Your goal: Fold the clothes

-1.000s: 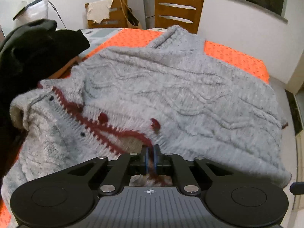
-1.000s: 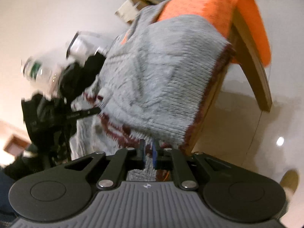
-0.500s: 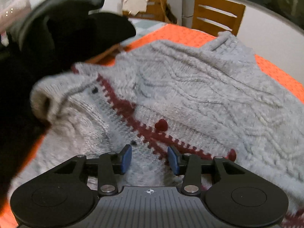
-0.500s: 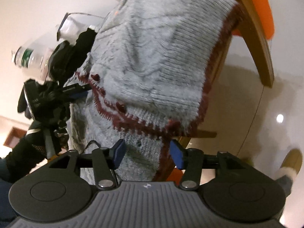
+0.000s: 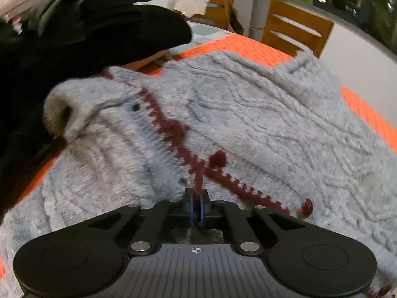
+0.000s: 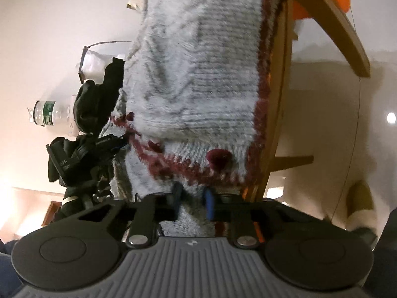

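You can't read the blurred water bottle (image 6: 43,116) label, and the cardigan's (image 5: 248,129) lower hem runs off-frame.

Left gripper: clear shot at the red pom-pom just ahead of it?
Likely yes: the pom-pom lies uncovered on the cardigan, nothing between. But the left gripper is shut on the red trim, so release first.
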A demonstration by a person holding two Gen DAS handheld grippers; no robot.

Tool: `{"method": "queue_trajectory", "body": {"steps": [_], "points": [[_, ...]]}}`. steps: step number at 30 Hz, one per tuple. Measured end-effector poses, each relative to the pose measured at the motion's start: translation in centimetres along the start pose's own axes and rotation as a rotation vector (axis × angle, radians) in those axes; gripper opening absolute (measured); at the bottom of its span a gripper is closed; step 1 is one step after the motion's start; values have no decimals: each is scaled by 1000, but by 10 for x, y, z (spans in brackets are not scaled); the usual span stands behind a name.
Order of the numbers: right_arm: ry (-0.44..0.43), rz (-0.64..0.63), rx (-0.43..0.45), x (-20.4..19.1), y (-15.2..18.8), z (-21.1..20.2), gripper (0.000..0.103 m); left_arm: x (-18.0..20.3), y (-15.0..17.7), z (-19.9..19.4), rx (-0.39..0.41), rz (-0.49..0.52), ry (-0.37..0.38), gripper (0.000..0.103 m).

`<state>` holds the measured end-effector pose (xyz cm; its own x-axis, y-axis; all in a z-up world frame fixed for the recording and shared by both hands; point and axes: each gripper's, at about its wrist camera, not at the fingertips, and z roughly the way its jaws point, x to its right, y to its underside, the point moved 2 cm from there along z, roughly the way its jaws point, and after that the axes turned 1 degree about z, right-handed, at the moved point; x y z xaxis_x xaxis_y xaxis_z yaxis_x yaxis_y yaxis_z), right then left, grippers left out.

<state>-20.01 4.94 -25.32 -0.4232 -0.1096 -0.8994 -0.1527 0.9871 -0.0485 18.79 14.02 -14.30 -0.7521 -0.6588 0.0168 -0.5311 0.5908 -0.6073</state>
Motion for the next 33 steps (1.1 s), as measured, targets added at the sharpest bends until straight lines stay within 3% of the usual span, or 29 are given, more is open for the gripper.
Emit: {"method": "queue_trajectory", "body": {"steps": [10,17,23,25,27,30,33], "points": [[75,-148,-2,-46,7,-31,9,-19,-5,-60,163,-166,71,6],[120,-269,75,-71,7,-58,8,5,-32,-77,265,-120,165,6],[200,-253,118,-57,-1,-64,9,33,-36,-31,190,-63,173,9],[236,-260,101,-54,0,-57,11,38,-32,-12,142,-43,175,28],[270,-287,91,-55,1,-54,17,37,-28,-12,149,-33,176,50],[315,-345,94,-64,1,-57,23,31,-25,-28,203,-19,169,63],[337,-394,101,-75,-4,-65,27,18,-16,-52,227,-24,146,67]]}}
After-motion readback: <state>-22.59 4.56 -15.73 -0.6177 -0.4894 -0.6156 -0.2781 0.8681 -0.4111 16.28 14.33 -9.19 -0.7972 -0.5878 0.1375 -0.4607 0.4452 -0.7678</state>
